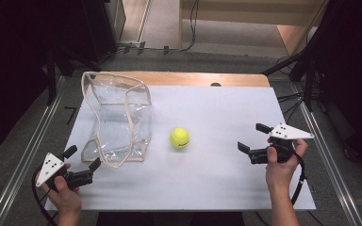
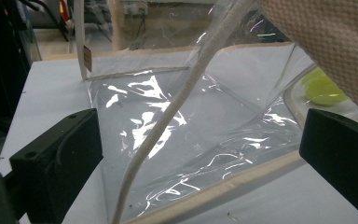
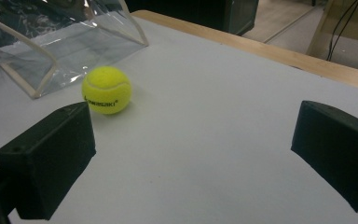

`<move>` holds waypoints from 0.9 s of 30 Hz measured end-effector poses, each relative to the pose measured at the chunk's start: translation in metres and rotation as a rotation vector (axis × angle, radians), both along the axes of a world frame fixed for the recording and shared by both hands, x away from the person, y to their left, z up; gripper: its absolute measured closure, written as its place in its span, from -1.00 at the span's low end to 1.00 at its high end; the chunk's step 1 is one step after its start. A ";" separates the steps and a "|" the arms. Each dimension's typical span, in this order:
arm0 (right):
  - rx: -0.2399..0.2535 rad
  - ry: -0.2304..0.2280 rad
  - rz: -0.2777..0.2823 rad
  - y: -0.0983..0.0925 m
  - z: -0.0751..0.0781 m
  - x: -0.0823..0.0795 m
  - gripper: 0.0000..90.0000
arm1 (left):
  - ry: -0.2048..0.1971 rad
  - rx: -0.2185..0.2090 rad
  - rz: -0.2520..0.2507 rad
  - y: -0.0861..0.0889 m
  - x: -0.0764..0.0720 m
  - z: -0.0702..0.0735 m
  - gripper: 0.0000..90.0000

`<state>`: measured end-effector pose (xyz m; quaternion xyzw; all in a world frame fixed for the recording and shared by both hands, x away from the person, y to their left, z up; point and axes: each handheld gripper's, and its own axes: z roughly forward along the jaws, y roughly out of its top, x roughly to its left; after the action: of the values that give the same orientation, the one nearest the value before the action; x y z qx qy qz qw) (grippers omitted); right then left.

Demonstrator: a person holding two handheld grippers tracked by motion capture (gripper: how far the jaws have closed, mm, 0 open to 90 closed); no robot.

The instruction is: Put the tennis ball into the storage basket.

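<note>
A clear plastic bag (image 1: 118, 117) with beige trim stands open on the left of the white table (image 1: 217, 183). A yellow tennis ball (image 1: 179, 137) lies on the table just right of it. My left gripper (image 1: 83, 157) is open at the bag's near left corner, with nothing between its jaws. In the left gripper view the bag (image 2: 191, 130) is close ahead of the gripper (image 2: 200, 158), and the ball (image 2: 324, 88) shows through the plastic. My right gripper (image 1: 253, 137) is open, right of the ball and apart from it. The right gripper view has the ball (image 3: 106, 89) ahead left of the gripper (image 3: 191, 149), in front of the bag (image 3: 51, 46).
A beige webbing handle (image 2: 326, 46) of the bag hangs close to the left gripper's camera. The table's wooden back edge (image 1: 193, 78) runs behind the white sheet. Metal rails (image 1: 28, 155) flank the table. Cables (image 1: 292, 101) lie on the floor at the right.
</note>
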<state>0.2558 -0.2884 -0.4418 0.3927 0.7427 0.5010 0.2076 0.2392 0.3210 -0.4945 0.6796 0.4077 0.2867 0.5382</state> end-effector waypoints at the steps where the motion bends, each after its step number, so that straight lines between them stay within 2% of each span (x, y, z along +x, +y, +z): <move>1: 0.000 0.003 0.007 0.002 0.001 0.002 -1.00 | 0.000 0.000 0.000 0.000 0.000 0.000 -1.00; 27: -0.041 0.046 0.133 0.047 0.010 0.042 -1.00 | -0.002 -0.005 -0.002 0.000 0.000 0.000 -1.00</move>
<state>0.2975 -0.2416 -0.4315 0.3497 0.7818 0.4892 0.1648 0.2393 0.3214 -0.4945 0.6782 0.4075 0.2859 0.5406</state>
